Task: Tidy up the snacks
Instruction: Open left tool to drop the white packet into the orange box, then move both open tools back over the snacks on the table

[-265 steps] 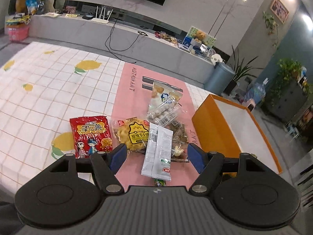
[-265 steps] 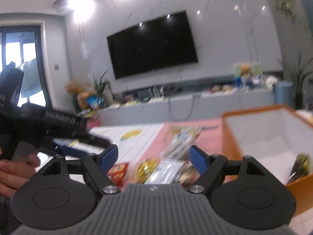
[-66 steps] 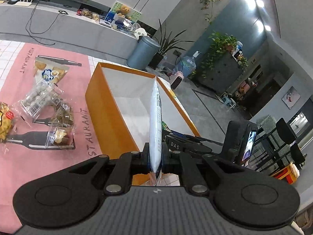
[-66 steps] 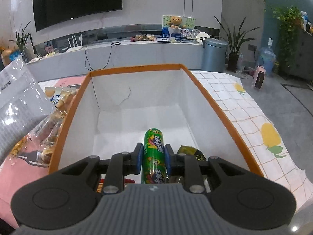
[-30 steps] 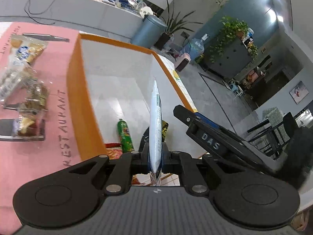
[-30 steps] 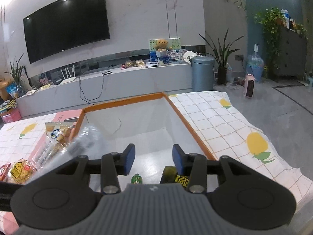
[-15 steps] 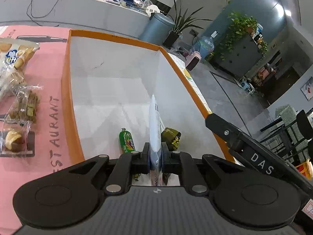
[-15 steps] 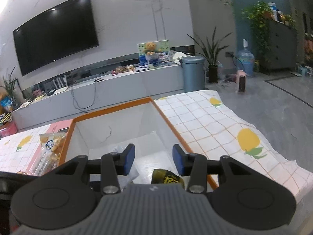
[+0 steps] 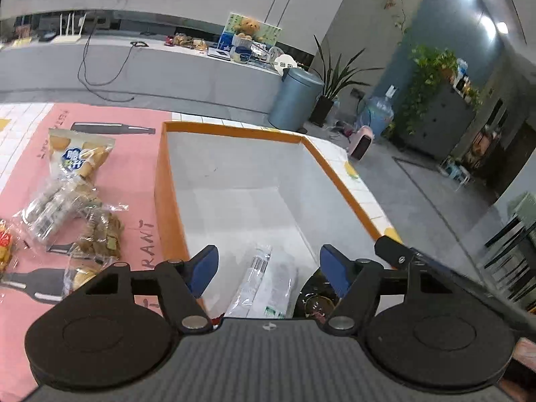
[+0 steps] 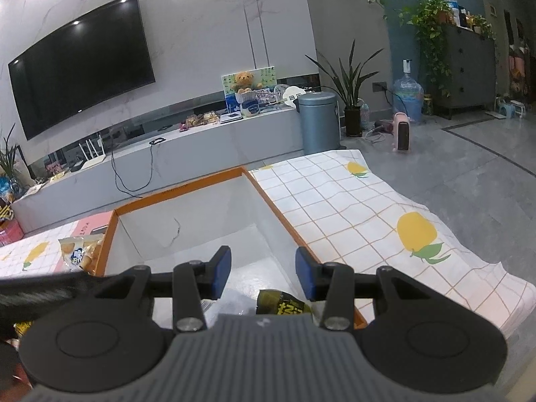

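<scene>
Packet [image 9: 268, 281] in box [image 9: 160, 207]; left gripper [image 9: 269, 269] jaws just opened, empty.

The orange box [image 9: 167, 207] stands roomy at its far end; packets [image 9: 268, 281] seemingly crowd its near end.

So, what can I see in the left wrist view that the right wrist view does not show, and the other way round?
Only the left wrist view shows the white packet lying flat in the box, below the left gripper, whose jaws have just been opening and now hold nothing. It also shows the clear snack bags on the pink mat.

Only the right wrist view shows the television and the right gripper, open and empty.

Both show the orange box, the biscuit bag, the dark packet and the grey bin.
</scene>
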Available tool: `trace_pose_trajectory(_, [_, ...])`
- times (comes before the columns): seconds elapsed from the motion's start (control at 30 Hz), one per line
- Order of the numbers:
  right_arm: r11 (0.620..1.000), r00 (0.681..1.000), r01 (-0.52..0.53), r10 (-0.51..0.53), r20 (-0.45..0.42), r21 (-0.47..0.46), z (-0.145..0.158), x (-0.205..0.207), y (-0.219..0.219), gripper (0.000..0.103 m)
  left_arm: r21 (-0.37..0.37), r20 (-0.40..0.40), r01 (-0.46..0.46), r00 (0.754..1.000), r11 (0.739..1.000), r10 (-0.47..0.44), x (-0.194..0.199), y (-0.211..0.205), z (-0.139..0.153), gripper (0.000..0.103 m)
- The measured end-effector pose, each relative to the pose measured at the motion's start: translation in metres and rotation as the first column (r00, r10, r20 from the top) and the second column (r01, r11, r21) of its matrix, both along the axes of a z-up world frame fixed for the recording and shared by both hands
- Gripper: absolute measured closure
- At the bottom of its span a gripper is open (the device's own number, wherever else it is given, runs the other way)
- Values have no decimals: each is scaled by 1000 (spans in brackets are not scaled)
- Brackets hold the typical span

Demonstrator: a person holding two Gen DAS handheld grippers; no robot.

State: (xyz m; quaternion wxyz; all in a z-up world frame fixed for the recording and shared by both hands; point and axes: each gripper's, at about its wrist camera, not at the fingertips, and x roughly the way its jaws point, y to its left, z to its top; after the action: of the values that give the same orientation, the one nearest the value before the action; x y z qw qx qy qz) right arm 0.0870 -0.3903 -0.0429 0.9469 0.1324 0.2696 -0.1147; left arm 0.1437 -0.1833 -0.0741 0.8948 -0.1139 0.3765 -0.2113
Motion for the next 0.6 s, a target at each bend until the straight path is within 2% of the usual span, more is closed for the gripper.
trace_pose_trajectory(0.13, [1000,1000,-15,15,20,5,2,1,3,61,-32,-44,-22,999,999,20,-1,25,9,22])
trace_pose_trajectory(0.3, [997,994,-78,77,73,19,8,1,15,61,-6,-41,-61,997,998,61,-11,61,25,22])
trace_pose_trajectory(0.47, [981,973,-157,134,187,113,6,4,36,61,78,5,-86,996,993,86,-29,83,33,21])
trace_pose_trajectory(0.6, [959,940,-218,157,303,181,5,0,60,61,124,26,-113,994,986,110,-48,104,33,21])
